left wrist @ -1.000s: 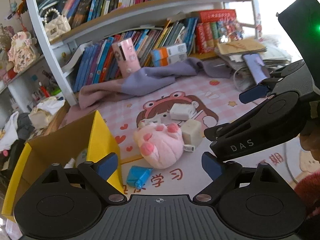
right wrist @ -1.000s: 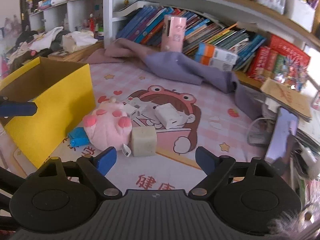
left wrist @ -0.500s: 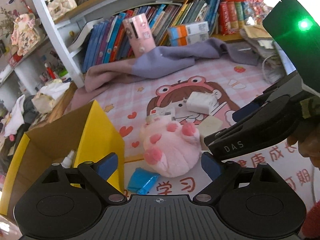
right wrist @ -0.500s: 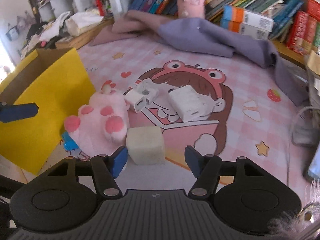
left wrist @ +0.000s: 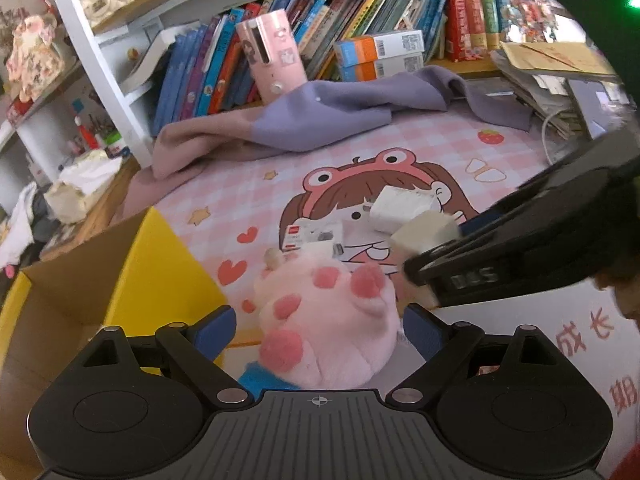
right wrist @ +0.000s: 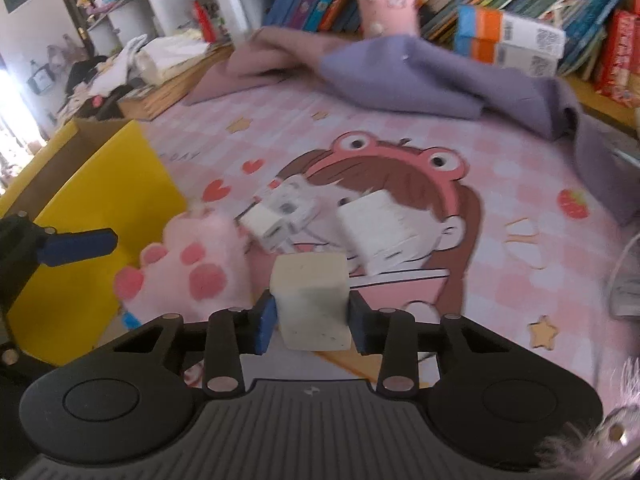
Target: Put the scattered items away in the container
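Note:
My right gripper is shut on a cream cube, its blue pads against both sides; the cube also shows in the left wrist view. My left gripper is open with a pink plush paw between its fingers, not squeezed. The paw shows in the right wrist view. A blue packet peeks from under the paw. A white charger and a small white box lie on the pink mat. The yellow cardboard box stands open at the left.
A purple cloth lies at the back of the mat below a bookshelf with a pink canister. Papers and a phone pile at the right. My right gripper's body crosses the left wrist view.
My right gripper has come down and closed on the cream cube. My left gripper has moved forward so its open fingers now straddle the pink paw.

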